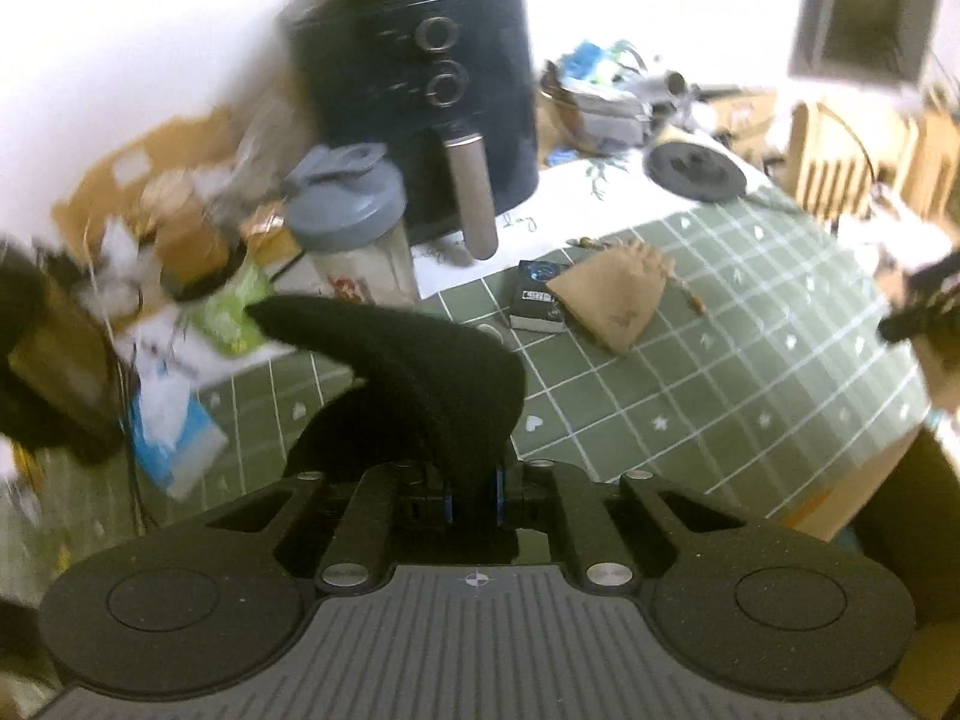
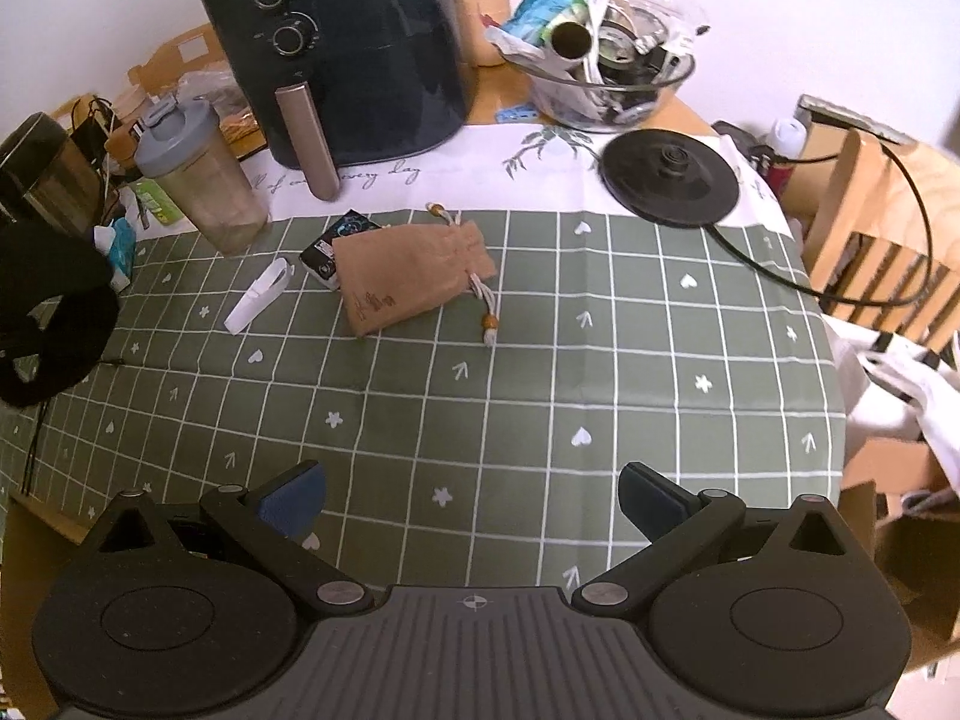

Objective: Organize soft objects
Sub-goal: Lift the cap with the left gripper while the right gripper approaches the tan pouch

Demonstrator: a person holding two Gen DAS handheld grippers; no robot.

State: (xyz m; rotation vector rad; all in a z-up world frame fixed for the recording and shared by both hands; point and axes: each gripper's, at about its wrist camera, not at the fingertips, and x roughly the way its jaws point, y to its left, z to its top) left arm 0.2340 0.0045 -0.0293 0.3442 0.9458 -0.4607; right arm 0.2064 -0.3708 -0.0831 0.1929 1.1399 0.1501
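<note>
- The left gripper (image 1: pixel 474 495) tilts steeply down, jaws clamped on a black soft cloth (image 1: pixel 414 372) that rises toward 11 o'clock above the green checked tablecloth (image 1: pixel 750 360).
- The right gripper (image 2: pixel 471 501) also points steeply down, jaws spread wide with nothing between them.
- The tan drawstring pouch (image 2: pixel 411 279) lies at 12 o'clock; bare cloth runs from it to the near table edge.

Both wrist views look steeply down, close over the green checked tablecloth (image 2: pixel 540 360), sharing the air fryer (image 1: pixel 420 102).
</note>
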